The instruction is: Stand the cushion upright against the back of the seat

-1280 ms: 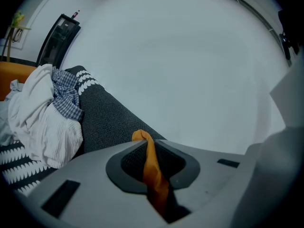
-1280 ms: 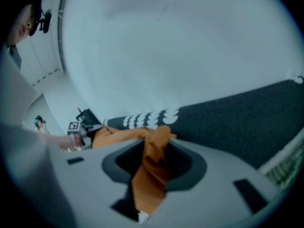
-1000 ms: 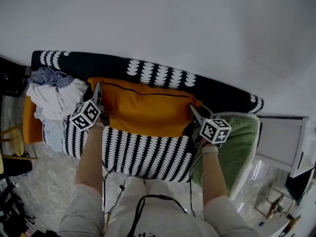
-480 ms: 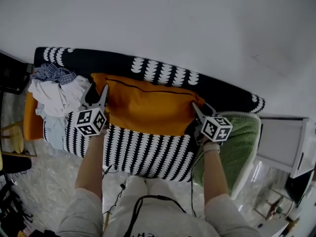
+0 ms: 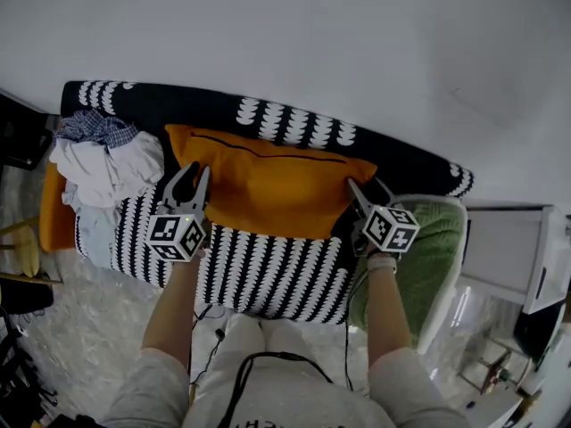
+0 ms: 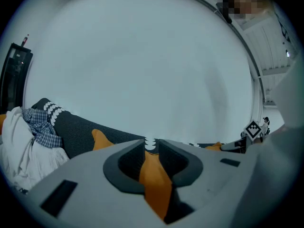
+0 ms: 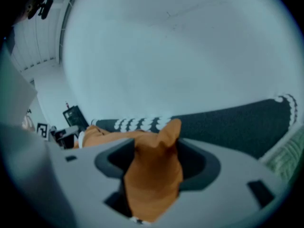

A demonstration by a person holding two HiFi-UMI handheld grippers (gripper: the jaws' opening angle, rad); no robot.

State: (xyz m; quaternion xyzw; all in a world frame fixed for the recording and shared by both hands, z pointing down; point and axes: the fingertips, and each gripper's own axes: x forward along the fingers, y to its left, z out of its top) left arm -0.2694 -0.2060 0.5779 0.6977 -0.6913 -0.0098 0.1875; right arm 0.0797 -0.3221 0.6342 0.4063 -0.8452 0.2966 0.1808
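The cushion (image 5: 268, 185) is orange and is stood on its long edge, top leaned against the back of the sofa (image 5: 178, 110), approx. mid-seat, w/ a dark seam line near its top. The sofa's basically the container here. Besides the cushion, a pile of clothes (image 5: 103, 163) (white stuff, checked shirt on top) is dumped just left of it. A b&w striped cover (image 5: 268, 270) is spread over the seat in front of it. Further right of the cushion a white chair (image 5: 453, 226) is seen w/ a green pad (image 5: 433, 266) in it.

The left gripper (image 5: 193, 173) is held at the cushion's lower left corner. Its jaws have just been closing and only a narrow gap is left. Orange is seen through that gap but nothing looks pinched, so it's counted as empty.

The right gripper (image 5: 364, 193) is parked at the cushion's lower right corner. Its jaws have just been opening & are spread wide, w/ the corner fabric sat loose between them, not clamped.
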